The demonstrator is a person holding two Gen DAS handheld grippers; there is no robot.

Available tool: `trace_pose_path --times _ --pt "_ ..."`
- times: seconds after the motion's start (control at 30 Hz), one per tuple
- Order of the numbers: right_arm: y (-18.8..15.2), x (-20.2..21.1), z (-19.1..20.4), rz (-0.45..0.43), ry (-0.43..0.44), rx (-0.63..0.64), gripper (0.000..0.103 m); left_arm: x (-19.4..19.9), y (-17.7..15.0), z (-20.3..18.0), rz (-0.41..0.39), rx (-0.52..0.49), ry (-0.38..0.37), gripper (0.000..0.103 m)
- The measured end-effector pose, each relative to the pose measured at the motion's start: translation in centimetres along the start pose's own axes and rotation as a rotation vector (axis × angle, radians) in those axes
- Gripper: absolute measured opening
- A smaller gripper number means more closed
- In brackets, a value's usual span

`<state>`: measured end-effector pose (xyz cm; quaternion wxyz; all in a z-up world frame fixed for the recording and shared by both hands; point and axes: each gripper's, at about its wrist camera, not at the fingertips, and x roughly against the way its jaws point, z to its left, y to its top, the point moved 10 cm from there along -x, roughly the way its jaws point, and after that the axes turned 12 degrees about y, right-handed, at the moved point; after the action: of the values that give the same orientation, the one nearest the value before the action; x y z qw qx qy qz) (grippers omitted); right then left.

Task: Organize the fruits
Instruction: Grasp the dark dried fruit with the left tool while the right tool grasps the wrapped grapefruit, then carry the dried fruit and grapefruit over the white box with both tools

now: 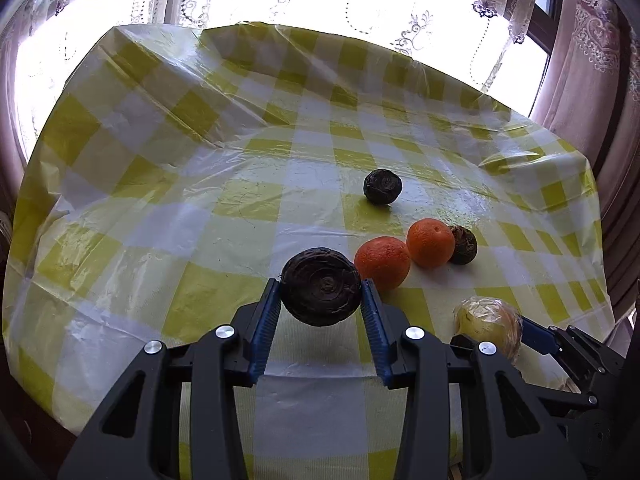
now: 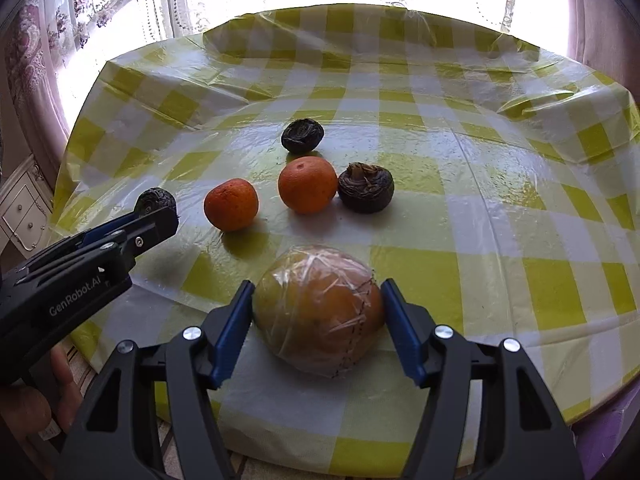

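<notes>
Left gripper has a dark, ridged water chestnut pinched between its blue pads, both jaws pressed to its flanks, sitting low and centre in the left wrist view. From the right wrist camera that same gripper pokes in from the left edge, the dark chestnut peeking over its tip. Over on the right, the right gripper is spread fairly wide around a plastic-wrapped yellow-orange fruit, low centre of its own view, jaws right against the wrap on either side; whether they actually squeeze it, I cannot tell. The left camera catches that wrapped fruit at lower right. On the yellow-and-white checked tablecloth, two oranges: one left of centre, the other dead centre. Touching that second orange on its right is a brown chestnut, stem side up. Just above them in the frame sits one more dark chestnut, apart from the rest. In the left view the oranges sit just right of the gripped chestnut, nearly touching each other.
</notes>
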<state>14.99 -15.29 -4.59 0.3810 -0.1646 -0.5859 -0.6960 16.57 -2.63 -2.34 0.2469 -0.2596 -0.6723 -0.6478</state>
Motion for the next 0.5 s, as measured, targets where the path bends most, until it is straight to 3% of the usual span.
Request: trace_pose_path --times 0.5 --pt "-2.5 5.9 -4.5 -0.036 -0.024 -0.098 0.064 3.4 -2.4 -7.5 -0.006 -0.143 -0.086 0.039"
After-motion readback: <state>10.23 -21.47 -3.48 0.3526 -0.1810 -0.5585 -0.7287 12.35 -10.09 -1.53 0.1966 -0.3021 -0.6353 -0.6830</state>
